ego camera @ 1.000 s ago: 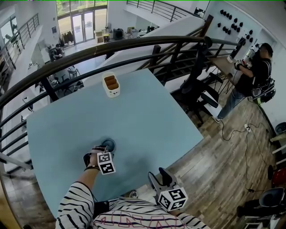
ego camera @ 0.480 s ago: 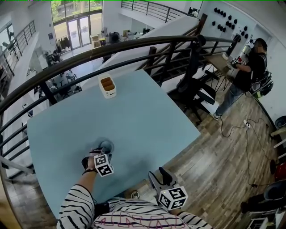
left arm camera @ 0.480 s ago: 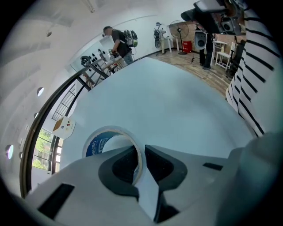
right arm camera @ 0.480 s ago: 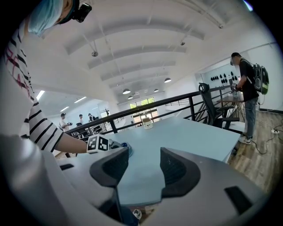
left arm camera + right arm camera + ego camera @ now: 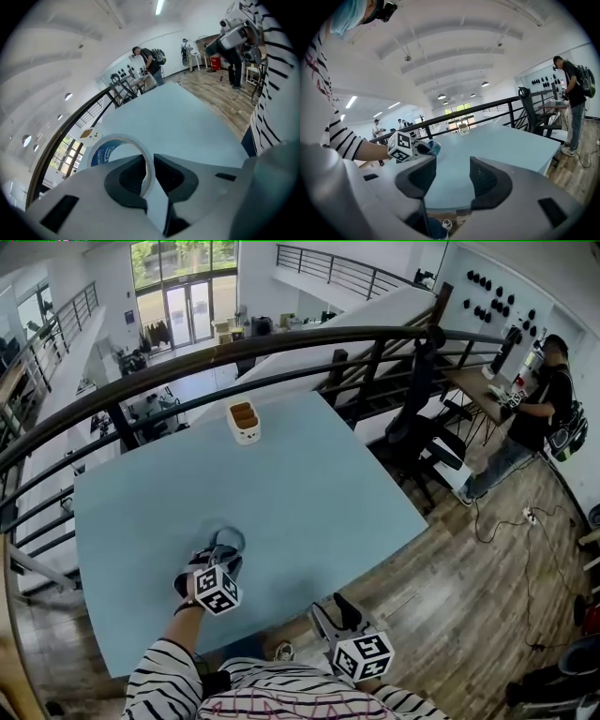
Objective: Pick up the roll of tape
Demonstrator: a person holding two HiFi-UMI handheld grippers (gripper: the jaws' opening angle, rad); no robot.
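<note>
The roll of tape [image 5: 108, 147] is a white ring with a blue printed core. My left gripper [image 5: 149, 165] is shut on its wall, one jaw inside the ring and one outside, and those jaws have just been closing on it. In the head view the tape [image 5: 232, 537] hangs tilted just above the light blue table [image 5: 319, 493], in front of the left gripper [image 5: 223, 559]. My right gripper [image 5: 331, 607] stands open with nothing between its jaws, past the table's near edge. The right gripper view shows its jaws [image 5: 452, 176] apart, with the tape [image 5: 434, 147] to the left.
A white container [image 5: 245, 422] with brown contents stands at the table's far side. A dark railing [image 5: 281, 348] runs behind the table, with a drop beyond. Wooden floor [image 5: 469, 587] lies to the right, where a person [image 5: 536, 404] stands at a bench.
The tape lay flat on the table before; now it is up off the surface and tilted in the left gripper, which has risen. The right gripper has barely shifted.
</note>
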